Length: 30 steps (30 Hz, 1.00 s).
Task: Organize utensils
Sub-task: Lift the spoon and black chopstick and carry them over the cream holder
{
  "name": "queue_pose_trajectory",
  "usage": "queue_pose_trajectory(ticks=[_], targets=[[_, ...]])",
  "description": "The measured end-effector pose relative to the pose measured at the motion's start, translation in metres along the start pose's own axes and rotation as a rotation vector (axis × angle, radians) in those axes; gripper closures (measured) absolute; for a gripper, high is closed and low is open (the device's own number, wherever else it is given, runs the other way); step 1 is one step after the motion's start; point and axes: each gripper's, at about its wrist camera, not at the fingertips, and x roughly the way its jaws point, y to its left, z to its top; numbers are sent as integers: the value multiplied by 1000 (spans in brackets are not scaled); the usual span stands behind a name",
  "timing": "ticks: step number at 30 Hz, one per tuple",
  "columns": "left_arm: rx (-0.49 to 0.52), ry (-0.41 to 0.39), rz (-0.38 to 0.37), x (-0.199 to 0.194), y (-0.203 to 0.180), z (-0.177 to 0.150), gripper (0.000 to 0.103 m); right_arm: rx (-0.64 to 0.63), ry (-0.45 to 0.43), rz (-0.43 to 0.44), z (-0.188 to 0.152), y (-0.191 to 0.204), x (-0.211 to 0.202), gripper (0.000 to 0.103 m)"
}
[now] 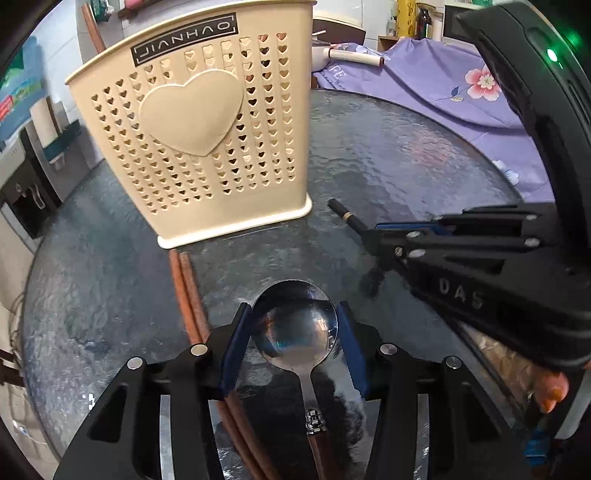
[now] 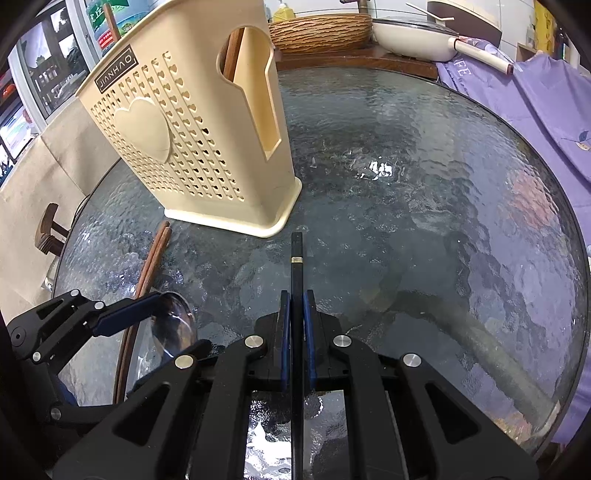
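A cream utensil holder [image 1: 207, 136] with heart-shaped holes stands on the round glass table [image 1: 388, 147]; it also shows in the right wrist view [image 2: 192, 147]. My left gripper [image 1: 294, 317] has its pads on both sides of a steel spoon's bowl [image 1: 295, 325]; the spoon has a brown handle. My right gripper [image 2: 296, 299] is shut on black chopsticks [image 2: 296, 254] that point toward the holder's base. It shows at the right in the left wrist view [image 1: 376, 230]. Brown chopsticks [image 1: 188, 291] lie on the table left of the spoon.
A brown chopstick stands inside the holder's side slot [image 2: 232, 55]. A purple flowered cloth [image 1: 461, 85] covers the table's far right side. A woven basket [image 2: 321, 31] and a white pan [image 2: 413, 35] stand behind the table.
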Motion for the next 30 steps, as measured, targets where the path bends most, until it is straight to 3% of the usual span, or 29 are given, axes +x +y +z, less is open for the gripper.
queue_pose_trajectory(ticks=[10, 20, 25, 30], targets=[[-63, -126, -45, -35, 16, 12, 57, 19, -61, 23, 5, -8, -18, 95], [-107, -303, -90, -100, 38, 24, 57, 0, -248, 94, 14, 1, -95, 95], [-110, -352, -108, -116, 40, 31, 57, -32, -347, 126, 18, 13, -139, 95], [-130, -368, -134, -123, 50, 29, 57, -70, -391, 122, 18, 24, -168, 95]])
